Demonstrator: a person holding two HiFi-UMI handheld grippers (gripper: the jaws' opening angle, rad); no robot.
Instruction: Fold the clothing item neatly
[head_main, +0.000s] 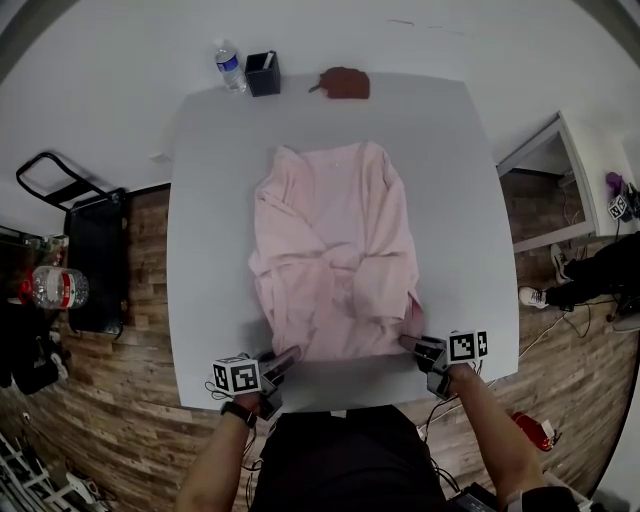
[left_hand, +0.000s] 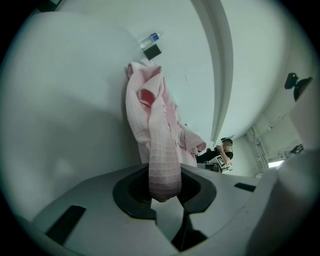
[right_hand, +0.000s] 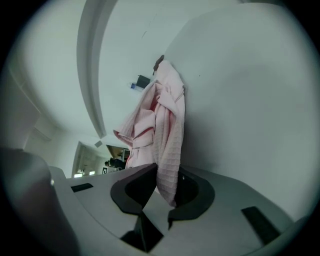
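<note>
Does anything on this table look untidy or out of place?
The garment lies rumpled and slightly askew, with folds bunched across its front. The left gripper and right gripper pinch its near corners. Nothing else looks odd.
</note>
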